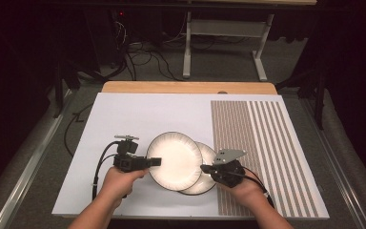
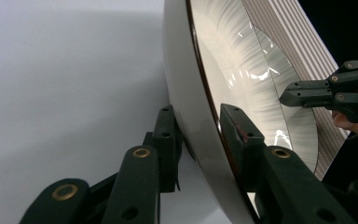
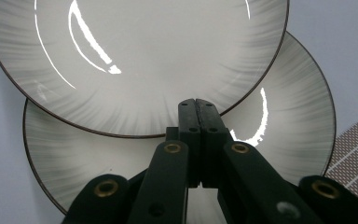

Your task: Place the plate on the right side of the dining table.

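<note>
Both hands enter at the tabletop's near edge in the high view; upper plate overlaps lower plate. Left gripper view: left gripper fingers pinch the upper plate's rim. Right gripper view: right gripper fingers are pressed together, empty. Risk: the glazed rim may slip from that edge-only pinch.

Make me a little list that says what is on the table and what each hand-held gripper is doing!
Top plate: overlaps the bottom plate, rim held
Bottom plate: lies flat on the white mat, partly covered
Left hand-held gripper: jaws clamped on the top plate's rim
Right hand-held gripper: jaws shut together, empty, above the bottom plate
White mat: covers the table
Striped mat: right side of table
</note>
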Available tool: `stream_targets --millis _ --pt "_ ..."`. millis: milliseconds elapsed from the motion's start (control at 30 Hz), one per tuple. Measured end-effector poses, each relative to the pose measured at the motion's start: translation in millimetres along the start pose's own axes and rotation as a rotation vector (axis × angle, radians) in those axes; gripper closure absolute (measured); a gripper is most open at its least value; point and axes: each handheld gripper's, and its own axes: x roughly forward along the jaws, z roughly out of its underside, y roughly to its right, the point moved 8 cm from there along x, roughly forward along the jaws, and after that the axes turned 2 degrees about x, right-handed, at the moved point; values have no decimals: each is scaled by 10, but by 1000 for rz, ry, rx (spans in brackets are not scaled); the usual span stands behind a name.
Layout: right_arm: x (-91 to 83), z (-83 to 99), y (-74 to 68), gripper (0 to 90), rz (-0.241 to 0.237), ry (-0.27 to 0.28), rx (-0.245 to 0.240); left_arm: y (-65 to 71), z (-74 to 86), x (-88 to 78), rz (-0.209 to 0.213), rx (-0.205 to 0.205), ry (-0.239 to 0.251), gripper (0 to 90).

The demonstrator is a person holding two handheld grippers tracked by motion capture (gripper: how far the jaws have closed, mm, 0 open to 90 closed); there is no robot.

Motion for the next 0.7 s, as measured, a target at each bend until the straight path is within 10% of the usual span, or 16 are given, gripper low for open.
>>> stream_targets --millis 700 --pt "-318 -13 254 895 59 107 94 109 -67 -60 31 41 109 791"
